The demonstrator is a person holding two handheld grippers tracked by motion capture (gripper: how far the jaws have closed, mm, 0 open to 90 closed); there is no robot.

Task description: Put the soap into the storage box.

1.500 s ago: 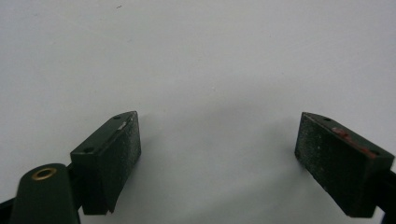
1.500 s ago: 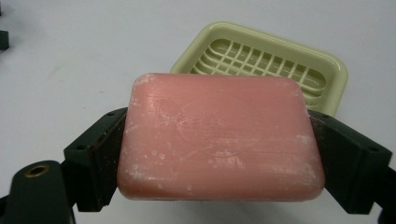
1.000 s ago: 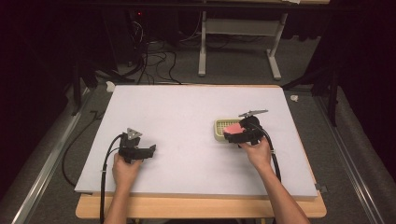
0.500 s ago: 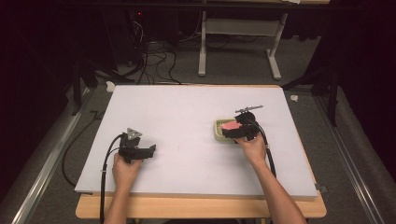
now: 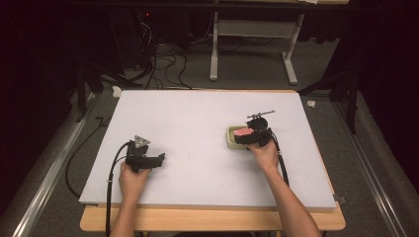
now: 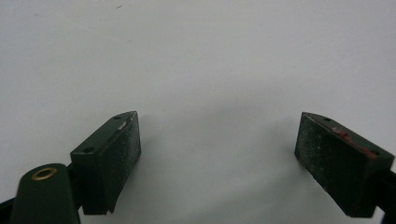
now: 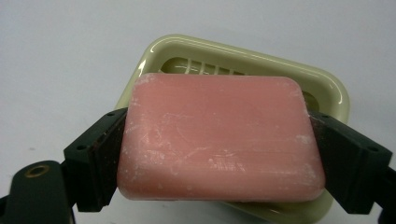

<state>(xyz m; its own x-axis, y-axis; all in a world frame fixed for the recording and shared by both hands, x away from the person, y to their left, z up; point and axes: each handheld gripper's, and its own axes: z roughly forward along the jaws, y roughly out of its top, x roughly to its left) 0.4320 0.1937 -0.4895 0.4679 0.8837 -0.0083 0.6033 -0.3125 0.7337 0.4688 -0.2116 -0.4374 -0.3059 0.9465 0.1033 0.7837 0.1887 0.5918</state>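
A pink bar of soap [image 7: 219,140] sits clamped between the jaws of my right gripper [image 7: 219,154], which is shut on its two short ends. Under it lies a pale green soap dish [image 7: 327,88] with a slotted floor; whether the bar touches it I cannot tell. In the high view the soap [image 5: 242,132] and the dish [image 5: 230,138] are right of the table's middle, with the right gripper [image 5: 245,136] over them. My left gripper [image 5: 160,159] rests at the front left, open, its jaws wide apart over bare white table [image 6: 210,70].
The white table top [image 5: 197,123] has a wooden front edge [image 5: 212,219]. A black cable [image 5: 111,182] trails from the left gripper and another from the right. Beyond the far edge, table legs [image 5: 213,49] and cables lie on the floor.
My right gripper has carried the soap leftward and slightly toward the near side, from the dish's right side to over the dish. The left gripper has stayed put.
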